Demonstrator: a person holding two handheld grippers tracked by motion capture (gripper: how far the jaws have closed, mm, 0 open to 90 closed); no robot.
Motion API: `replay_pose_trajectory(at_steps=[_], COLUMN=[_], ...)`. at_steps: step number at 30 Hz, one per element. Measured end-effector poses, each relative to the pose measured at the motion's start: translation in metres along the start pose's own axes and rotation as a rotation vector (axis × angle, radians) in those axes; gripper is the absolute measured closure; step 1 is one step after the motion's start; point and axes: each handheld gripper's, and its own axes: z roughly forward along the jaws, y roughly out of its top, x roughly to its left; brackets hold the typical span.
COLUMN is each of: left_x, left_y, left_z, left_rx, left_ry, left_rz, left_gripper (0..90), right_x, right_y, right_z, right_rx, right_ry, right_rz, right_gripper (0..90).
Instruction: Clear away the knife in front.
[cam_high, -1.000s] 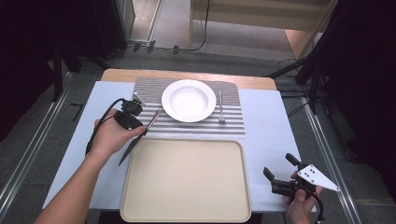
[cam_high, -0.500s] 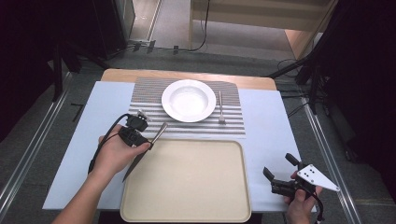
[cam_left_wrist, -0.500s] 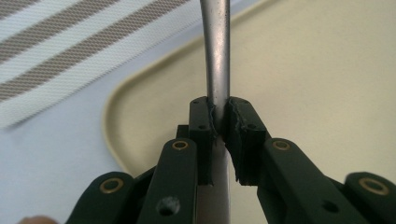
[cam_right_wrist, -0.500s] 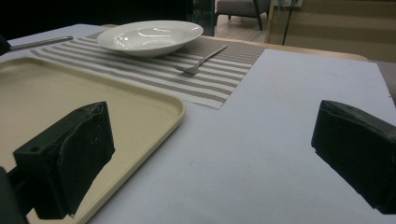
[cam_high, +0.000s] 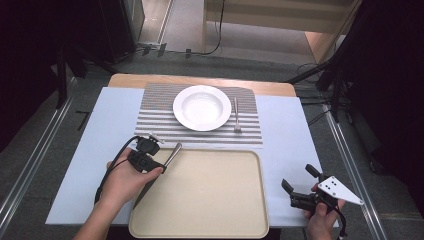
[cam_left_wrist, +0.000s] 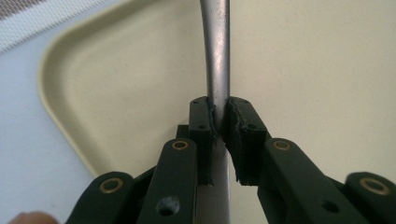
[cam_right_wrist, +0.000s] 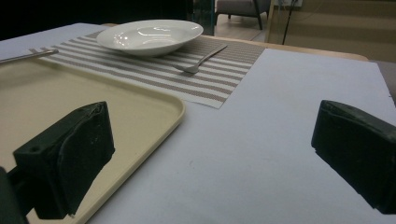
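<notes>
Since the earlier frames the left gripper (cam_high: 159, 161) has travelled from the striped placemat (cam_high: 160, 120) toward the person, carrying the metal utensil (cam_left_wrist: 217, 56) to the tray (cam_high: 235, 220). Its jaws are pinched on the utensil's handle, which projects ahead of them over the tray's near-left corner. Beyond the jaws lies bare tray surface; the placemat sits just past the rim. On the mat, farther out, stand a white plate (cam_high: 202, 107) and a fork (cam_high: 236, 116) just beside it. The right gripper (cam_high: 300, 186) rests well apart at the tray's far side, jaws spread, holding nothing.
</notes>
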Motion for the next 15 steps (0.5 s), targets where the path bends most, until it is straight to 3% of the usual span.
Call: replay_pose_trajectory(at_steps=[8,15], left_x=[-0.001,0.004], left_y=[-0.014,-0.021], left_z=[0.012,0.016], left_rx=[0.016,-0.013], left_ry=[-0.002,-0.012], left_rz=[-0.009,-0.025], left_gripper=[79.5,79.1], right_x=[0.0,0.0], right_y=[0.0,0.0], right_z=[0.001,0.001], right_rx=[0.001,0.003], right_ry=[0.0,-0.001], right_rz=[-0.002,-0.005], right_gripper=[0.0,0.0])
